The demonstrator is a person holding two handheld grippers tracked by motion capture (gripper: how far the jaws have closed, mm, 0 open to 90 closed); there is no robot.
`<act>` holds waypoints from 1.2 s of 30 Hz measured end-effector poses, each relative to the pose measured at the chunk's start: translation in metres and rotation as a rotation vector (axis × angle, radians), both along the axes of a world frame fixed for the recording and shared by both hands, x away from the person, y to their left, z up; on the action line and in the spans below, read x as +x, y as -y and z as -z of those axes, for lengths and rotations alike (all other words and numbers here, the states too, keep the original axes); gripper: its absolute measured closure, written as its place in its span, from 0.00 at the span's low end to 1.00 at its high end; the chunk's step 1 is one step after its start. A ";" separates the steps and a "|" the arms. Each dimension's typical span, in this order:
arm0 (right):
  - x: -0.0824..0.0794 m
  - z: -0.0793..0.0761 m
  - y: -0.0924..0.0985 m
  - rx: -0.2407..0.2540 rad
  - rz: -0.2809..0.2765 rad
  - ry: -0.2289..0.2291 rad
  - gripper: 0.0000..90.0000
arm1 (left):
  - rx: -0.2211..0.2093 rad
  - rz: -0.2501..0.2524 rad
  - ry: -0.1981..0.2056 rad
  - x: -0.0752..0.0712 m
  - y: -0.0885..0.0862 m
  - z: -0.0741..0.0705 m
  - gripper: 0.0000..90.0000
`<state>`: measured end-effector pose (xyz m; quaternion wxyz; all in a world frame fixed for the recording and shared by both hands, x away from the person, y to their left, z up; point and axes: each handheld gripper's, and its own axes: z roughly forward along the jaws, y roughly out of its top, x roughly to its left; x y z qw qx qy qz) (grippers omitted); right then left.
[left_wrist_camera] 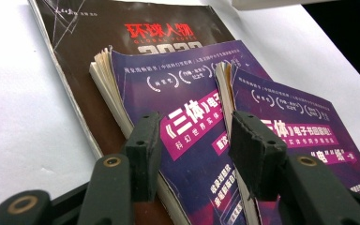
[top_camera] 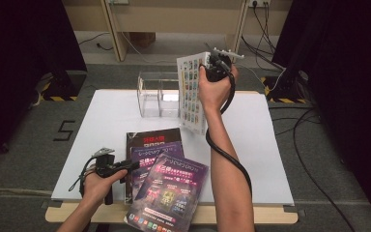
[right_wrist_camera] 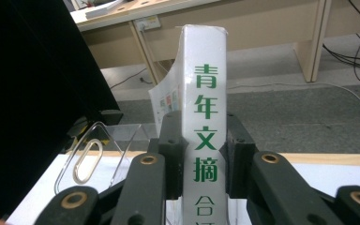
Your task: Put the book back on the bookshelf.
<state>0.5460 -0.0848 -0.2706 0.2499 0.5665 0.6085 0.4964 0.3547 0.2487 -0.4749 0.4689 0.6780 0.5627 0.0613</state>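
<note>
White book (top_camera: 192, 92) held upright above table (top_camera: 106, 121), beside clear acrylic holder (top_camera: 157, 94).
Spine is clamped by right gripper (right_wrist_camera: 205, 154) fingers; left gripper (left_wrist_camera: 192, 150) fingers are parted over purple booklets (left_wrist_camera: 187, 140) stacked on a dark magazine (left_wrist_camera: 89, 61).

Clear rack (top_camera: 158, 95) beside bare tabletop (top_camera: 101, 121)

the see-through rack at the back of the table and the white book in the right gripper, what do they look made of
The rack looks like clear acrylic or similar rigid plastic: see-through walls, bright glossy edges, a cut-out slot seen in the right gripper view. The white book in the right gripper looks like a paperback with a glossy, probably laminated cover: its white spine bears green printed characters, and its printed cover curves away.
</note>
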 end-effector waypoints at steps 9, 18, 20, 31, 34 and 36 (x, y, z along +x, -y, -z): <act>0.017 -0.002 -0.010 -0.006 -0.010 0.073 0.82 | -0.004 -0.007 0.001 0.000 -0.002 0.000 0.59; 0.041 0.003 -0.018 -0.006 0.004 0.129 0.82 | -0.016 -0.015 -0.001 0.001 -0.005 0.001 0.59; 0.044 0.005 -0.019 -0.009 0.007 0.117 0.82 | -0.018 -0.013 0.000 0.002 -0.005 0.001 0.59; 0.023 0.022 -0.023 -0.086 -0.002 0.143 0.82 | -0.010 -0.016 -0.005 0.001 -0.006 0.004 0.59; 0.011 0.025 -0.019 -0.093 -0.018 0.142 0.82 | -0.005 -0.022 -0.007 0.001 -0.006 0.005 0.59; 0.004 0.026 -0.015 -0.096 -0.020 0.140 0.82 | -0.005 -0.019 -0.008 0.001 -0.006 0.005 0.59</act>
